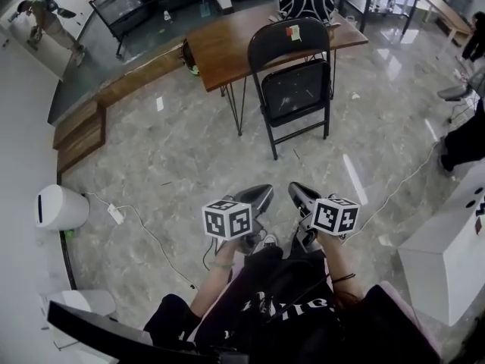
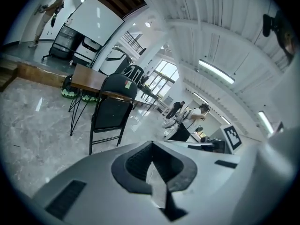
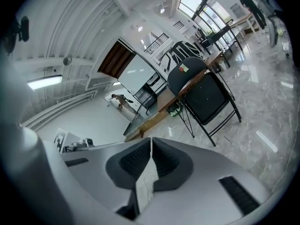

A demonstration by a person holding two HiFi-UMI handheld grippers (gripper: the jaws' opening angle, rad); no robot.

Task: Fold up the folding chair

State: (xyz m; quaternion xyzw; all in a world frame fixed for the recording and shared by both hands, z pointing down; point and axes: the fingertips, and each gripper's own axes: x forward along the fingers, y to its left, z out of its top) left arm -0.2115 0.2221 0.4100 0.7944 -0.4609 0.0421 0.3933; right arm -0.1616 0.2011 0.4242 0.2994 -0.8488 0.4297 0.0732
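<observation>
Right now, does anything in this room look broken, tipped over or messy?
Nothing looks broken or tipped over. The folding chair stands upright and open beside the wooden table. The only untidy bit is a white cable that snakes loose across the floor from a power strip.

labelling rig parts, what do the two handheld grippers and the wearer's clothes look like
The left gripper and right gripper match: grey two-jaw shells, black ribbed pads, each carrying a white cube with black square markers. The person wears a black top with white print.
</observation>
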